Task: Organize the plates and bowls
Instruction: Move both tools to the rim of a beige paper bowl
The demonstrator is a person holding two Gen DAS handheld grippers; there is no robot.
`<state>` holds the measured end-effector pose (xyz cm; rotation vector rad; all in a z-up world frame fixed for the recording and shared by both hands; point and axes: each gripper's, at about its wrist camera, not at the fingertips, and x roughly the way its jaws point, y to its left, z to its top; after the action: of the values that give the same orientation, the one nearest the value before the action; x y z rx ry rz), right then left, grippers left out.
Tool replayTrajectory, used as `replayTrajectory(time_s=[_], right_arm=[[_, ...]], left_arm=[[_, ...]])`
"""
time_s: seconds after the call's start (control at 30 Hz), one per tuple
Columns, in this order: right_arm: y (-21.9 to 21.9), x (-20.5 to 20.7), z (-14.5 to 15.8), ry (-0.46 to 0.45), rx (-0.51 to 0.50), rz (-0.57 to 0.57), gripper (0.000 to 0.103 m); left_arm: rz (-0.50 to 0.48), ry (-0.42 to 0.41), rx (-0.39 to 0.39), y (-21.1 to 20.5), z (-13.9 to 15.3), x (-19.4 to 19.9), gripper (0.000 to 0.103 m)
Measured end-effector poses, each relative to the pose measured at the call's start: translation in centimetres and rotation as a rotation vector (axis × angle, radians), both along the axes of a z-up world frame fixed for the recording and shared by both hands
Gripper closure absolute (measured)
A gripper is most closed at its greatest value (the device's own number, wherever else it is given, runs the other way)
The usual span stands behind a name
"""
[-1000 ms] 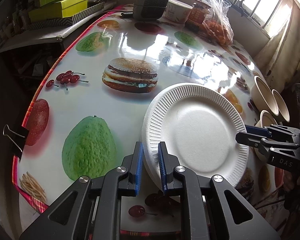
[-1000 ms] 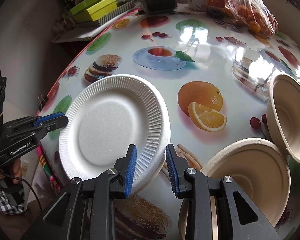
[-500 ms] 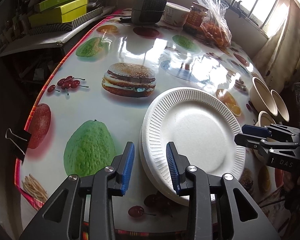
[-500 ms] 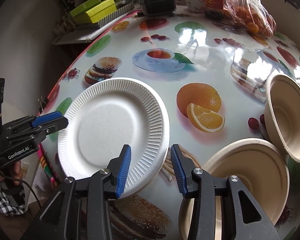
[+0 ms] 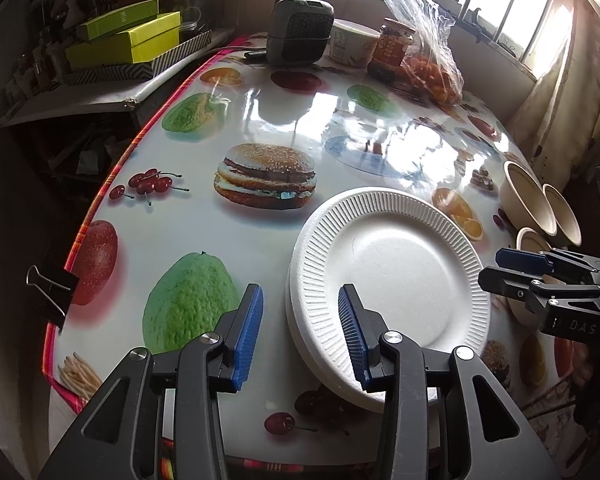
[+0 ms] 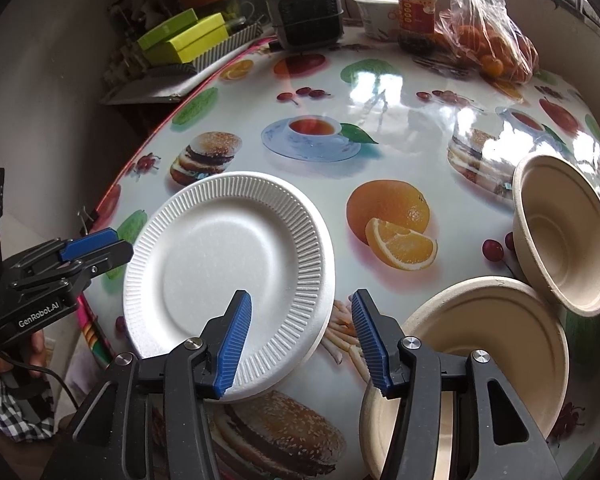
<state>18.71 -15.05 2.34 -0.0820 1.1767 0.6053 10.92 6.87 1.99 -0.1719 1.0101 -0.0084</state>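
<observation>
White plates (image 5: 396, 268) stacked on the desk (image 5: 236, 236), both jaws spread and gripping nothing.

The stack is lying flat near the desk's front edge, beside the printed burger and orange. The left gripper (image 5: 300, 336) is hanging over the stack's near-left rim, its jaws having just been opening: the rim is sitting between the blue pads, not pinched. The right gripper (image 6: 302, 344) is straddling the opposite rim, jaws likewise just opened, one pad over the plate, the other over the printed fries, no contact showing. Tan bowls (image 6: 564, 240) are lying tipped at the right edge, touching a wider tan bowl (image 6: 492, 344) just below them. A heater (image 5: 300, 32), jar (image 5: 392, 48) and bag of oranges (image 5: 432, 68) are sitting at the far end.
</observation>
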Motion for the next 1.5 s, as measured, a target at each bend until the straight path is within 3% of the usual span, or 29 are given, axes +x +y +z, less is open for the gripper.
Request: replayTrajectory(time_s=[0.67, 0.93, 1.27, 1.5], right_arm=[[-3.1, -1.2, 2.7, -0.144, 0.048, -0.165, 0.049], [-5.8, -1.4, 4.1, -0.210, 0.052, -0.264, 0.049], [-9.3, -1.6, 5.2, -0.299, -0.018, -0.377, 0.047], [-12.0, -1.5, 5.5, -0.308, -0.015, -0.451, 0.047]], left_arm=[[-0.078, -0.170, 0.065, -4.3, 4.3, 1.3, 0.062], [-0.148, -0.202, 0.062, -7.3, 5.3, 2.8, 0.062], [-0.247, -0.224, 0.046, -11.9, 6.3, 4.9, 0.062], [-0.302, -0.229, 0.026, -14.4, 6.5, 6.2, 0.062]])
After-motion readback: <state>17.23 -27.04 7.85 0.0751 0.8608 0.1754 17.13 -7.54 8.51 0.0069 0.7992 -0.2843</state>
